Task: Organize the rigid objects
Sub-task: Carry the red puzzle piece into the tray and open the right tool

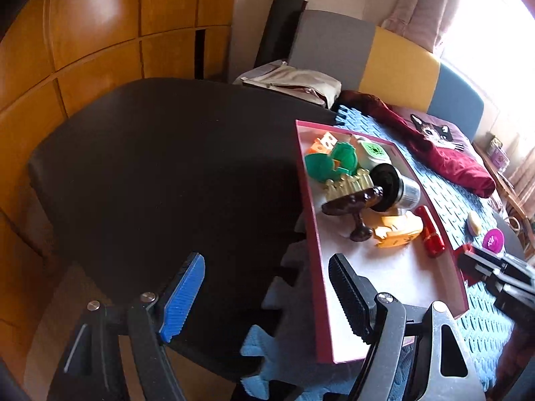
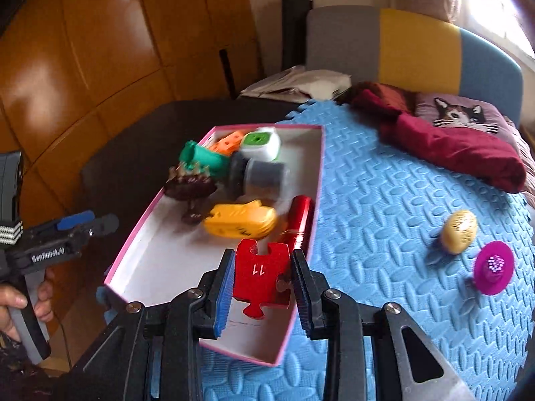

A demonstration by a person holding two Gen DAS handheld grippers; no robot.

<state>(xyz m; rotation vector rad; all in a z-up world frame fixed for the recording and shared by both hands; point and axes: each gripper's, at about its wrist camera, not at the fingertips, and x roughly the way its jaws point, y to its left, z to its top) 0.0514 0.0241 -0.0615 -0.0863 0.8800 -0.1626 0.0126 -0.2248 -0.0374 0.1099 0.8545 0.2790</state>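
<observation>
Puzzle piece (image 2: 261,275), red w/ "11" on it, is clamped between the right gripper (image 2: 262,287) pads, held just over the near end of the box (image 2: 214,342), not yet set down. Box sits on the blue foam mat (image 2: 384,200) and already holds most of the stuff: yellow toy (image 2: 240,222), red tube (image 2: 301,217) along the right wall, grey jar (image 2: 260,175) on its side, green toy (image 2: 200,158), white-green cube (image 2: 259,143), orange block (image 2: 227,142), and a dark brown piece (image 2: 192,188). That lot looks sorted, crowded at the far end; near end is bare white floor, so there's room for the piece. Still out on the mat to the right, well apart from the box: gold egg (image 2: 458,232) and purple disc (image 2: 494,267), near each other. So roughly two items left plus the one in hand, by my guess. Left gripper (image 1: 267,297) has its fingers wide apart w/ nothing between them, hovering at the box's near-left corner over the mat edge and a black table (image 1: 150,167); a hand (image 2: 30,297) holds its grip. Red cloth (image 2: 468,150) at the back is soft, prob not part of the job
</observation>
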